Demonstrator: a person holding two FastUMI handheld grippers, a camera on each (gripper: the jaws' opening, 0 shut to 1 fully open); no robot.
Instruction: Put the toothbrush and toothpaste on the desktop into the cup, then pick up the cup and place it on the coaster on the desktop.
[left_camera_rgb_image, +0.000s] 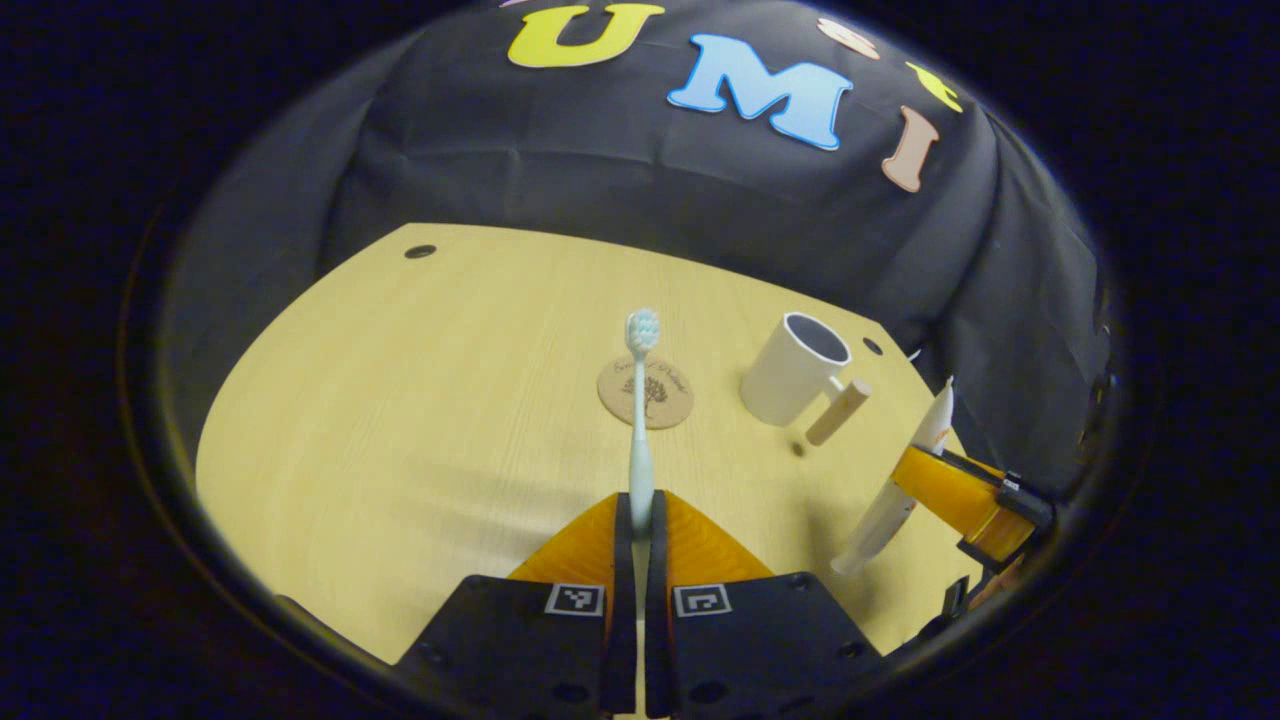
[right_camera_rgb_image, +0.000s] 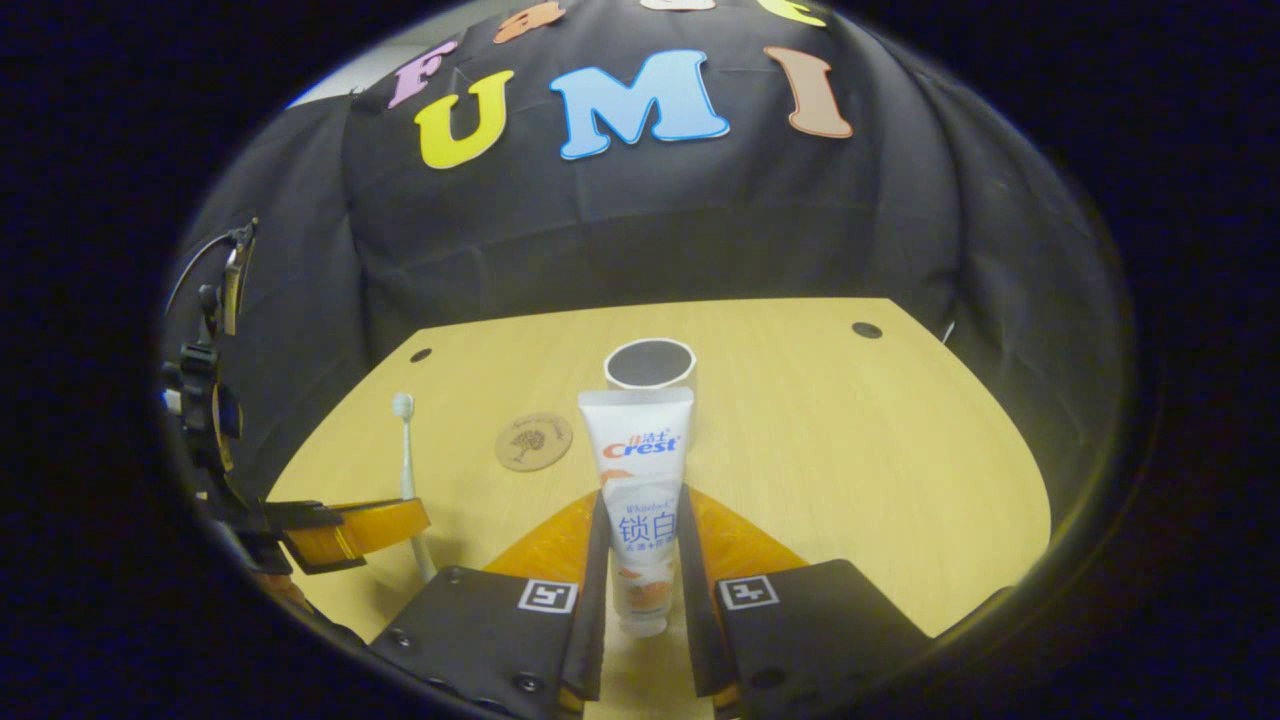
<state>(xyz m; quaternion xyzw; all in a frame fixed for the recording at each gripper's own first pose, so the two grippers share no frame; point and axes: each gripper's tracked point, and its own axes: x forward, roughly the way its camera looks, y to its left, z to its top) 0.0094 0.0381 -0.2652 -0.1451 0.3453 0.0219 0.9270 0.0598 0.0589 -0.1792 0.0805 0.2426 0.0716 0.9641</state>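
Note:
In the left gripper view my left gripper (left_camera_rgb_image: 640, 510) is shut on a pale blue toothbrush (left_camera_rgb_image: 640, 420), which points forward above the table with its bristle head over the round cork coaster (left_camera_rgb_image: 646, 392). A cream cup (left_camera_rgb_image: 795, 368) with a wooden handle stands to the right of the coaster. Farther right the right gripper (left_camera_rgb_image: 925, 480) holds the white toothpaste tube (left_camera_rgb_image: 900, 490). In the right gripper view my right gripper (right_camera_rgb_image: 643, 530) is shut on the toothpaste tube (right_camera_rgb_image: 640, 490), held upright in front of the cup (right_camera_rgb_image: 650, 365). The coaster (right_camera_rgb_image: 533, 441) lies left of the cup, and the left gripper (right_camera_rgb_image: 400, 525) holds the toothbrush (right_camera_rgb_image: 408, 470) at far left.
The light wooden table (left_camera_rgb_image: 400, 420) has small dark holes near its back corners (left_camera_rgb_image: 420, 251). Black cloth closes the booth behind and to the sides. Bare tabletop (right_camera_rgb_image: 880, 450) spreads to the right of the cup in the right gripper view.

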